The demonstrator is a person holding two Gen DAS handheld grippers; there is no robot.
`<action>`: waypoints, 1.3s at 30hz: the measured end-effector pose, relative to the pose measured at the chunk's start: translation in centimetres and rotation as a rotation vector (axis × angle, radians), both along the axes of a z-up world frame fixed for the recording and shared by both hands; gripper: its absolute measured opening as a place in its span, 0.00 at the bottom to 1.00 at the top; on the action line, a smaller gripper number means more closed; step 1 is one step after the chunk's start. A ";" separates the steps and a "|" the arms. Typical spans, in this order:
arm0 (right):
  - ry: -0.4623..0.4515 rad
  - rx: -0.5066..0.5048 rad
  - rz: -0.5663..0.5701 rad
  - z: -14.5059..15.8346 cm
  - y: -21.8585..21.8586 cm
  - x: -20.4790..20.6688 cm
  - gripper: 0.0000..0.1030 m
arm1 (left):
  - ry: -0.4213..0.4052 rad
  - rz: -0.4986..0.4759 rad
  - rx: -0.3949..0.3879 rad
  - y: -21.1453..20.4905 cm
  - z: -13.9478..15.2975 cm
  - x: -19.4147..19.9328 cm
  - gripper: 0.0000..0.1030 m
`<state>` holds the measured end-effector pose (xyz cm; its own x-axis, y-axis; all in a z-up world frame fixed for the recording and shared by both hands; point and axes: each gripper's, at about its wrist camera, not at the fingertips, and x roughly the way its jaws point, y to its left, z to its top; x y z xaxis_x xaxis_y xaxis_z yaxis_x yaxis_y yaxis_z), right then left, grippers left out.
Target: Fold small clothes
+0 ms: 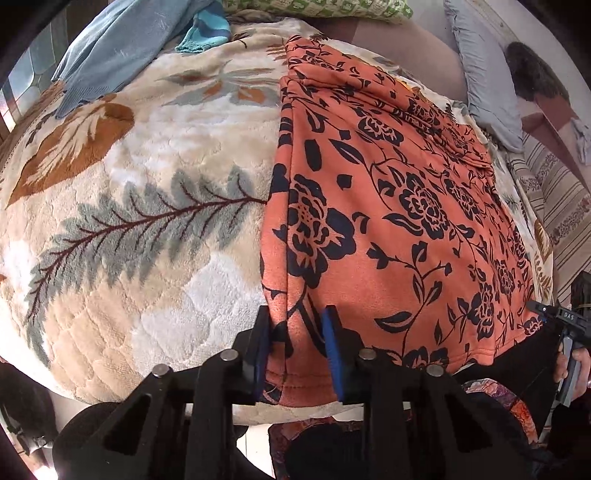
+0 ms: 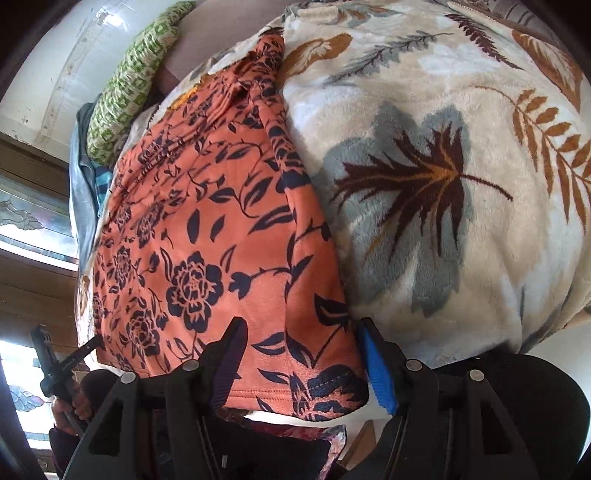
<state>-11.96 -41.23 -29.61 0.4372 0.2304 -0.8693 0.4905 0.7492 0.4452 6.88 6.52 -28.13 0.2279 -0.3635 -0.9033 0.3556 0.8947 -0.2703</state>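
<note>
An orange garment with a dark floral print (image 1: 388, 206) lies flat on a leaf-patterned plush blanket (image 1: 147, 221); it also shows in the right wrist view (image 2: 207, 229). My left gripper (image 1: 297, 350) is at the garment's near left corner, its blue-padded fingers partly closed with the hem edge between them. My right gripper (image 2: 303, 358) is open at the near right corner, its fingers straddling the hem. The right gripper also shows in the left wrist view (image 1: 554, 317), and the left one in the right wrist view (image 2: 70, 358).
Blue clothes (image 1: 122, 48) lie at the blanket's far left. A green patterned pillow (image 1: 314, 7) and a grey pillow (image 1: 484, 74) sit at the far side. The blanket (image 2: 443, 184) spreads wide to the right of the garment. The bed's near edge is just below the grippers.
</note>
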 end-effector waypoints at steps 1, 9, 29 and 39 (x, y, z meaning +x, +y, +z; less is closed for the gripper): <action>0.013 -0.010 0.020 -0.1 0.4 0.2 0.23 | 0.006 0.001 -0.008 0.2 0.0 0.0 0.11; -0.142 0.036 0.177 4.9 2.8 1.5 0.07 | 0.027 -0.013 -0.146 1.2 2.4 0.3 0.07; -0.607 0.364 -0.082 13.0 -11.2 18.3 0.07 | -0.014 0.088 -0.364 -3.8 11.7 22.0 0.07; -0.362 0.294 -0.283 1.8 -20.0 33.0 0.08 | 0.083 0.205 -0.217 -10.8 2.4 36.4 0.10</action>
<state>21.02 -61.18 -27.84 0.7768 0.2709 -0.5685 0.4315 0.4285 0.7938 43.30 -4.23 -25.68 0.2447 -0.5044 -0.8281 0.1422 0.8635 -0.4839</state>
